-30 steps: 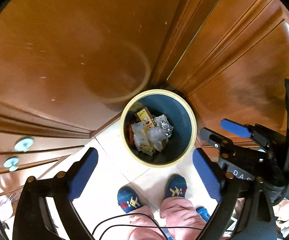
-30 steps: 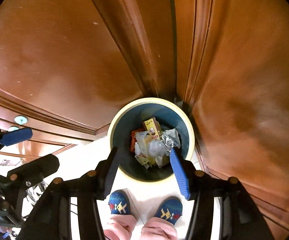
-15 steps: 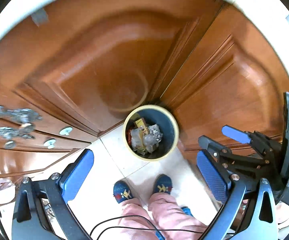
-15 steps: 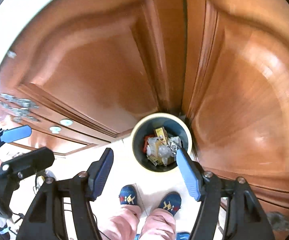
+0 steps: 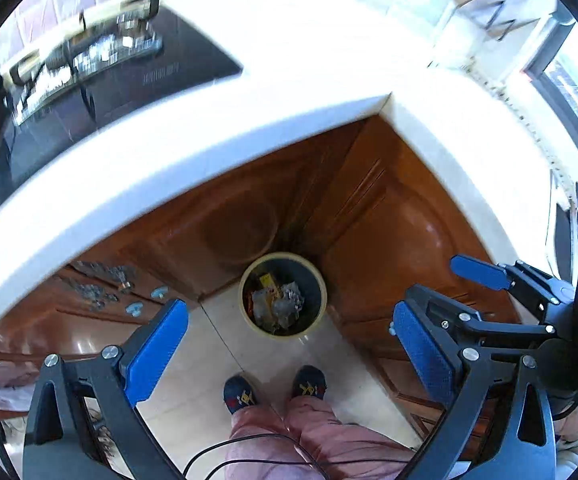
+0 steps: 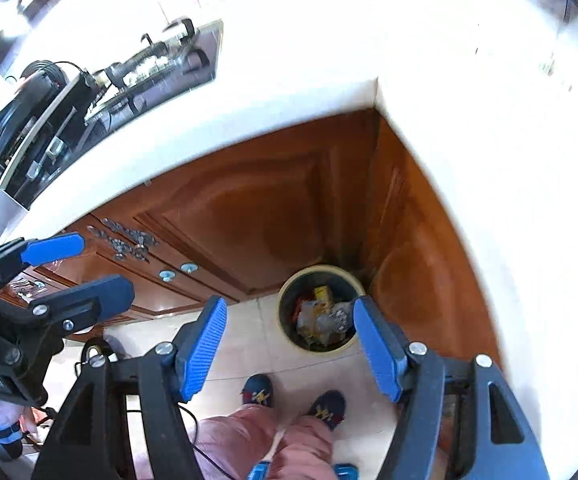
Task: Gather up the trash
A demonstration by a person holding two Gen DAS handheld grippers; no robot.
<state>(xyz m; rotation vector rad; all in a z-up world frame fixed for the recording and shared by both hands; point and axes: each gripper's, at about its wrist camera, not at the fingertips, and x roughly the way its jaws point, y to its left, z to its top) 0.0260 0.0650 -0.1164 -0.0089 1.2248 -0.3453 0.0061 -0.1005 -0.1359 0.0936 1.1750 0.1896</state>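
A round bin (image 5: 245, 308) with a cream rim and dark inside stands on the floor in the cabinet corner, far below. It holds crumpled wrappers and a yellow carton (image 5: 275, 300). The bin also shows in the right wrist view (image 6: 285, 330). My left gripper (image 5: 289, 344) is open and empty, high above the bin. My right gripper (image 6: 289, 344) is open and empty too, beside the left one. The right gripper shows at the right of the left wrist view (image 5: 445, 288), and the left gripper at the left of the right wrist view (image 6: 85, 268).
A white L-shaped countertop (image 5: 289, 92) wraps the corner above brown wooden cabinet doors (image 5: 241, 208). A black glass hob (image 5: 89, 72) lies in the counter at the left. A window (image 5: 569, 80) is at the right. The person's feet (image 5: 277, 388) stand on pale tiles.
Both grippers have risen far from the bin, which now looks much smaller. The countertop, hob and window have come into view. Both stay open.
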